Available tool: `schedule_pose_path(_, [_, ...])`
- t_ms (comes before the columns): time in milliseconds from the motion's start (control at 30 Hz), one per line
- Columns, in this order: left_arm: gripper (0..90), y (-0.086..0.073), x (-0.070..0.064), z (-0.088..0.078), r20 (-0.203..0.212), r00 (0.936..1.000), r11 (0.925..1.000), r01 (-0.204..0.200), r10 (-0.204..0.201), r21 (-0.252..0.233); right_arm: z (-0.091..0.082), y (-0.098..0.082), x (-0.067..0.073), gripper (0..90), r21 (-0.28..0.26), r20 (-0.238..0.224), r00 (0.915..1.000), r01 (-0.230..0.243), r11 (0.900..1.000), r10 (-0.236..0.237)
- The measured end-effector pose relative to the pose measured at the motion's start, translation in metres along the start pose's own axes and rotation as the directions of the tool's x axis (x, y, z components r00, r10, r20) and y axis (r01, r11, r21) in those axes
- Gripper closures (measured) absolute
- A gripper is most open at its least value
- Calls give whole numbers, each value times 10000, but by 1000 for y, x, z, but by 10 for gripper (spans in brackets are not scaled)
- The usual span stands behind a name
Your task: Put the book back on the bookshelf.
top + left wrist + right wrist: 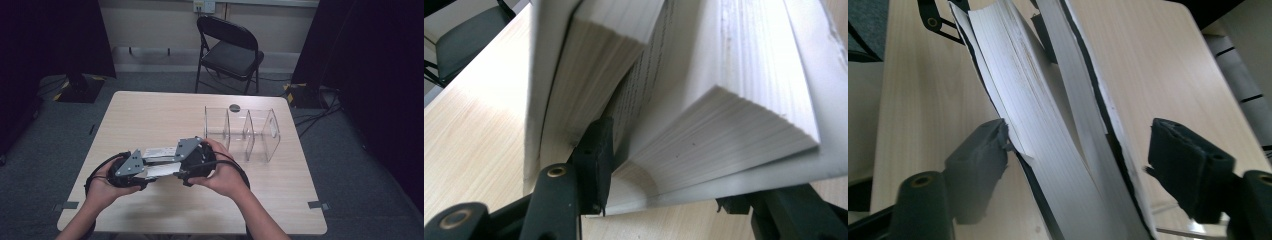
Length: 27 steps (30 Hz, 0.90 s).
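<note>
A thick white-paged book (159, 161) hangs just above the table, gripped at its two ends by both hands' grippers. In the left gripper view the book (734, 85) gapes open. My left gripper (669, 180) is shut on one block of pages, with one jaw pushed in between the pages and the other under the cover. In the right gripper view the book (1048, 135) runs edge-on between the jaws of my right gripper (1078, 150), which stands open. One of its pads just brushes the cover's edge and the other is clear of it. From above, the left gripper (147, 170) faces the right gripper (174, 160).
A clear plastic organiser (245, 132) with upright dividers stands on the wooden table (150, 110) just beyond my right hand. A small dark round object (234, 107) lies behind it. A black folding chair (230, 50) stands past the far edge.
</note>
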<state>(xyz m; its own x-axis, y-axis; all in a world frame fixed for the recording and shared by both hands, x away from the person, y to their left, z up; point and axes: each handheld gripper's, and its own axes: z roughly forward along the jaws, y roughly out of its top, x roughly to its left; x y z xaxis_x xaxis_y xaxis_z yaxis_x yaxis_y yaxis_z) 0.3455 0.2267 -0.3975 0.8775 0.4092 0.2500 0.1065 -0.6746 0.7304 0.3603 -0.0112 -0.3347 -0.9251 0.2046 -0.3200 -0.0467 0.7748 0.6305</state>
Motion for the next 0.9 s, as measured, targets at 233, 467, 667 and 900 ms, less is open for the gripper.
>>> schedule_pose_path(233, [493, 0, 5, -3, 147, 9996, 9997, 242, -241, -96, 9, 2, 4, 271, 243, -90, 9944, 1054, 9941, -1052])
schedule_pose_path(467, [493, -1, 5, -4, 186, 9992, 9993, 364, -361, -127, 20, -1, 0, 342, 548, 74, 9934, 1138, 9920, -1143])
schedule_pose_path(667, [496, -4, 7, -7, 52, 9990, 9988, 451, -450, -212, 20, 10, 4, 415, 1211, 109, 9899, 1390, 9829, -1413])
schedule_pose_path(900, [400, -4, 6, -10, -153, 9990, 9990, 408, -411, -161, 19, 27, -2, 445, 1499, -243, 9945, 1043, 9832, -1018])
